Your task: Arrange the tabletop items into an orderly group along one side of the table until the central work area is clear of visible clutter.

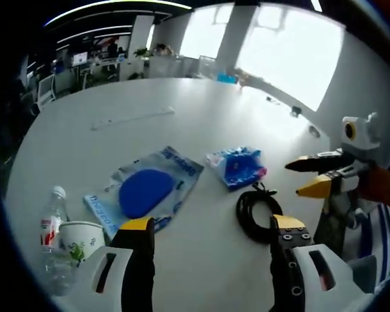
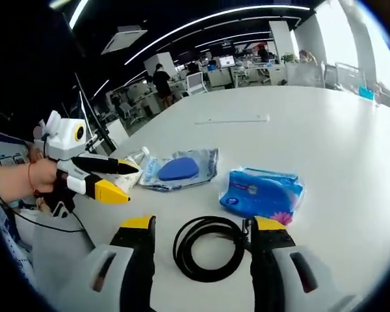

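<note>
I see my left gripper (image 1: 210, 227) hovering above the white worktop (image 1: 182, 104), jaws apart, nothing between them. My right gripper (image 2: 198, 229) also hangs over the worktop, jaws apart and straddling the black cable coil (image 2: 210, 247) without gripping it. In the right gripper view the left gripper sits at 9 o'clock, held by a hand (image 2: 36, 175), jaws pointing toward 3 o'clock. In the left gripper view, blue disc pouch (image 1: 149, 188) at centre, long axis running 8 to 2 o'clock; blue tissue pack (image 1: 237, 166) just at its 3 o'clock; coil near the pack at 5. Water bottle (image 1: 52, 234) and paper cup (image 1: 81, 237) touching, at 8 o'clock.
</note>
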Tool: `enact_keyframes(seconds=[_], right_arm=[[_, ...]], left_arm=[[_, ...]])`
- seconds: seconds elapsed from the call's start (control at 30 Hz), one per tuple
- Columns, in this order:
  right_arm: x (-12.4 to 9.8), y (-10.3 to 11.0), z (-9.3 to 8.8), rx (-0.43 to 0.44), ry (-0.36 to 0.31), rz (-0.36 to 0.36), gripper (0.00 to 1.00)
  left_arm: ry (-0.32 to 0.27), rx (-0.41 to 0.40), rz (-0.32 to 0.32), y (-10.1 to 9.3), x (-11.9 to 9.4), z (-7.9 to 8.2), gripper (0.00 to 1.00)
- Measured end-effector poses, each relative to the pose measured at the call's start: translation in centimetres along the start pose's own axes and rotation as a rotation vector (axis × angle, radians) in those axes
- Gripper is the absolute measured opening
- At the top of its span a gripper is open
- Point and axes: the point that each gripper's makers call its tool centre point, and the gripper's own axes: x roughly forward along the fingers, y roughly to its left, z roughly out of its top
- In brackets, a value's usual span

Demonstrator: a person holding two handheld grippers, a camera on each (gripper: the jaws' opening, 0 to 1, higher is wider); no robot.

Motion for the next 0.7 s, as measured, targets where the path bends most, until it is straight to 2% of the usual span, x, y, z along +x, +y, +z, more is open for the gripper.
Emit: enact_keyframes(seconds=[0.7], right_arm=[[1.5, 2.4, 2.1, -0.052, -0.013, 0.041, 0.55]], left_arm=[[-0.025, -0.029, 0.051, 2.4, -2.9, -0.8, 0.68]])
